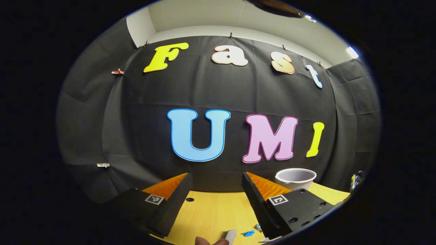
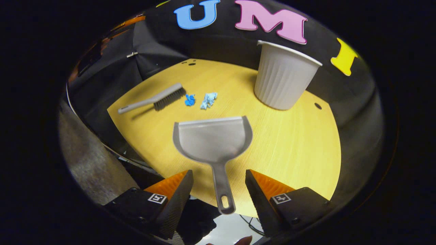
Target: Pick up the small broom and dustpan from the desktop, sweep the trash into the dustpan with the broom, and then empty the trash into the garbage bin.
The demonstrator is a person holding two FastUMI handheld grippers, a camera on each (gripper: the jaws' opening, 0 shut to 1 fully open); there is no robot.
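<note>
In the right gripper view a grey dustpan (image 2: pixel 213 137) lies flat on the yellow desktop (image 2: pixel 289 146), its handle (image 2: pixel 223 194) pointing back over the near edge. My right gripper (image 2: pixel 218 173) is open, a finger on each side of that handle without touching it. Farther off to the left lies the small broom (image 2: pixel 153 98), with two blue scraps of trash (image 2: pixel 189 100) (image 2: pixel 208 100) beside its bristles. In the left gripper view my left gripper (image 1: pixel 216 177) is open and holds nothing; blue trash (image 1: pixel 249 233) and a pale handle end (image 1: pixel 231 235) show low between its fingers.
A white ribbed garbage bin (image 2: pixel 284 80) stands upright at the table's far right, also seen as the bin (image 1: pixel 295 178) past my left gripper's right finger. Black cloth walls close the back. A fingertip (image 1: pixel 204 241) peeks in at the bottom.
</note>
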